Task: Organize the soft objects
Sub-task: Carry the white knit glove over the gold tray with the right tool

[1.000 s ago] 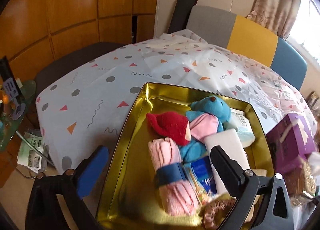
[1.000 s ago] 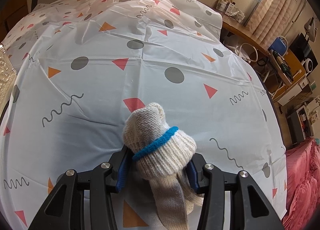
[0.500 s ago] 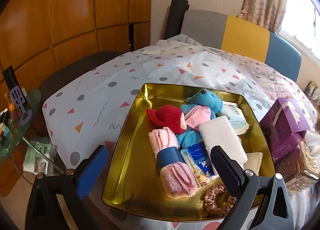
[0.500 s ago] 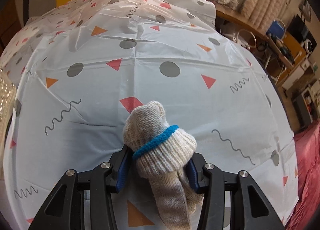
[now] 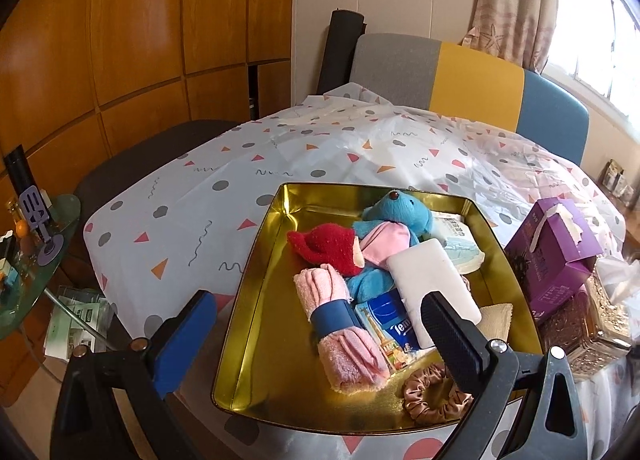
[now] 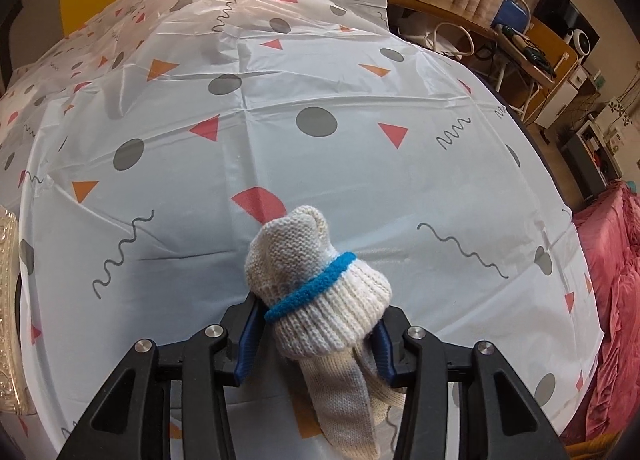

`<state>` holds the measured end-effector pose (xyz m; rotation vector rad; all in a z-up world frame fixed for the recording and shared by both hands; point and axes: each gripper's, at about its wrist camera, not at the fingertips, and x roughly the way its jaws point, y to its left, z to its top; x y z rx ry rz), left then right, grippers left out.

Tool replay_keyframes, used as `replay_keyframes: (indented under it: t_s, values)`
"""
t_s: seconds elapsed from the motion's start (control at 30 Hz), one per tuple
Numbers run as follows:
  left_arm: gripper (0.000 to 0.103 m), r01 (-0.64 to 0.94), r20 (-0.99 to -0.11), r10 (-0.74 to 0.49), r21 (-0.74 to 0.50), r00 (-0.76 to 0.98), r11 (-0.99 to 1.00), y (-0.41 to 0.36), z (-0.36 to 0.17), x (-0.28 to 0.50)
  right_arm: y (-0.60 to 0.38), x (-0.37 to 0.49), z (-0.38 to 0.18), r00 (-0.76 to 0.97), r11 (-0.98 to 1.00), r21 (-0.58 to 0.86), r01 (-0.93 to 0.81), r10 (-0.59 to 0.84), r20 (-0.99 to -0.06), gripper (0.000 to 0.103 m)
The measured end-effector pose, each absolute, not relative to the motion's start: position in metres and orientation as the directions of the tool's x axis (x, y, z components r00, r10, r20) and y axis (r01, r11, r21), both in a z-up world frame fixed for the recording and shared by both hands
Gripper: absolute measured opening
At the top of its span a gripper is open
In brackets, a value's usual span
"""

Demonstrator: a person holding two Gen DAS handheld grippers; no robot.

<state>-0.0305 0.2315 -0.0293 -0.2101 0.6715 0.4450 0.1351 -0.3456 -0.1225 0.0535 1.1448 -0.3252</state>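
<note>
A rolled cream knitted glove (image 6: 320, 280) with a blue band sits between the blue pads of my right gripper (image 6: 318, 312). Its jaws are closing on it, and it hangs just above the patterned tablecloth (image 6: 360, 79). My left gripper (image 5: 316, 302) is open with nothing between its fingers, hovering over the near end of a gold tray (image 5: 256, 300). In the tray lie a blue plush toy (image 5: 400, 209), a red plush piece (image 5: 324, 246), a pink rolled towel (image 5: 340, 324) with a blue band, a white pad (image 5: 432, 280), a tissue pack (image 5: 386, 320) and a brown scrunchie (image 5: 432, 396).
A purple carton (image 5: 556, 252) and an ornate gold box (image 5: 588, 332) stand right of the tray. A grey, yellow and blue chair back (image 5: 460, 75) rises behind the table. A glass side table (image 5: 36, 244) is at the left. A red bedcover (image 6: 612, 280) lies right of the table.
My left gripper has drawn back and up from the tray, so its whole near edge and the scrunchie now show. My right gripper has rolled, still holding the glove.
</note>
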Motion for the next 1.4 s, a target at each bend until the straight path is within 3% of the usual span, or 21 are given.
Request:
replay_keyframes:
  t_s: [0.5,0.77,1.1,1.27,1.4]
  values:
    - [0.103,-0.399,-0.630,0.266,-0.076,0.729,0.914,0.229,-0.024,-0.043,-0.315,0.126,-0.118,0.347,0.970,0.022,0.243,-0.066,-0.936,0.038]
    - [0.103,-0.401,-0.638,0.266,-0.074,0.723,0.913,0.233,-0.026,-0.045,-0.297,0.151,-0.060,0.457,0.971,0.077,0.225,-0.036,-0.889,0.037]
    - [0.103,-0.409,-0.636,0.279,-0.063,0.719,0.910,0.235,-0.026,-0.047,-0.191,0.179,0.058,0.668,0.997,0.067,-0.023,0.065,-0.741,0.037]
    - [0.103,-0.422,-0.636,0.290,-0.062,0.715,0.905,0.240,-0.026,-0.048,-0.102,0.159,0.107,0.724,0.971,0.041,-0.237,0.205,-0.659,0.037]
    - [0.103,-0.428,-0.632,0.302,-0.053,0.713,0.902,0.243,-0.025,-0.050,-0.024,0.131,0.111,0.673,0.907,0.036,-0.419,0.337,-0.658,0.037]
